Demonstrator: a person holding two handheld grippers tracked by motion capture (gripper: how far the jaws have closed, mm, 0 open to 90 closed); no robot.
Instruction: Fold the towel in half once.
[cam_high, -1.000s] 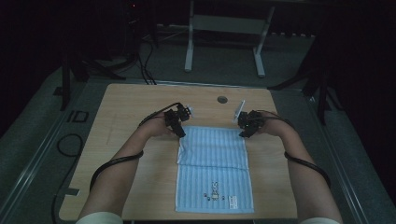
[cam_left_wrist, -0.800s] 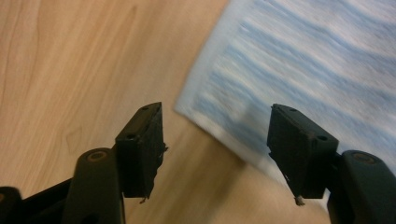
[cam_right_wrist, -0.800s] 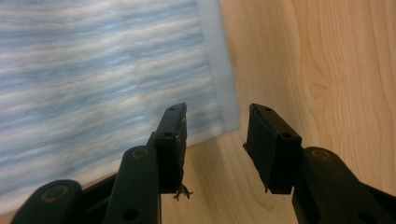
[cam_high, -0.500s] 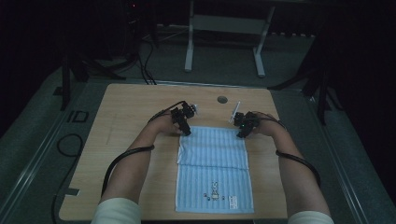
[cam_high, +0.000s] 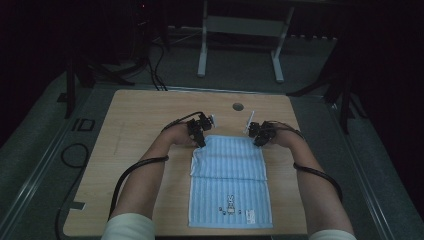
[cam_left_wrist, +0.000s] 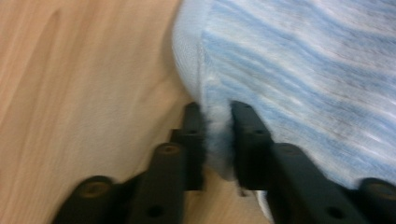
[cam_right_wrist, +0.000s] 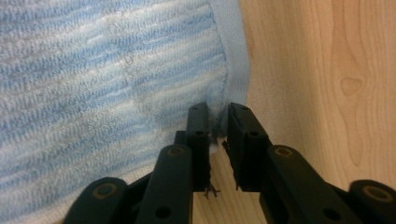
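A blue striped towel (cam_high: 230, 182) lies flat on the near half of the wooden table (cam_high: 140, 115), its long side running from 12 o'clock to 6 o'clock, a small rabbit motif (cam_high: 230, 202) near the 6 o'clock end and a fold line across its middle. The step in hand looks like taking hold of the two far corners so the towel can be folded. The left gripper (cam_high: 199, 138) sits at the corner toward 11 o'clock and the right gripper (cam_high: 259, 138) at the corner toward 1 o'clock. The jaws of both have just been closing, and cloth is between them: in the left gripper view the left gripper (cam_left_wrist: 217, 133) pinches a bunched ridge of the towel's edge (cam_left_wrist: 299, 79), and in the right gripper view the right gripper (cam_right_wrist: 217, 126) clamps the hemmed corner (cam_right_wrist: 116, 84), with loose threads hanging below the jaws. So each gripper is closed on the towel, with the rest of it resting on the table. Judging from this, the next move calls for lifting both corners together, keeping them level and evenly spaced so the cloth does not twist, then carrying them toward 6 o'clock and laying them on the near edge. The grip on the right is shallow, close to the hem, so a quick pull might slip it free.
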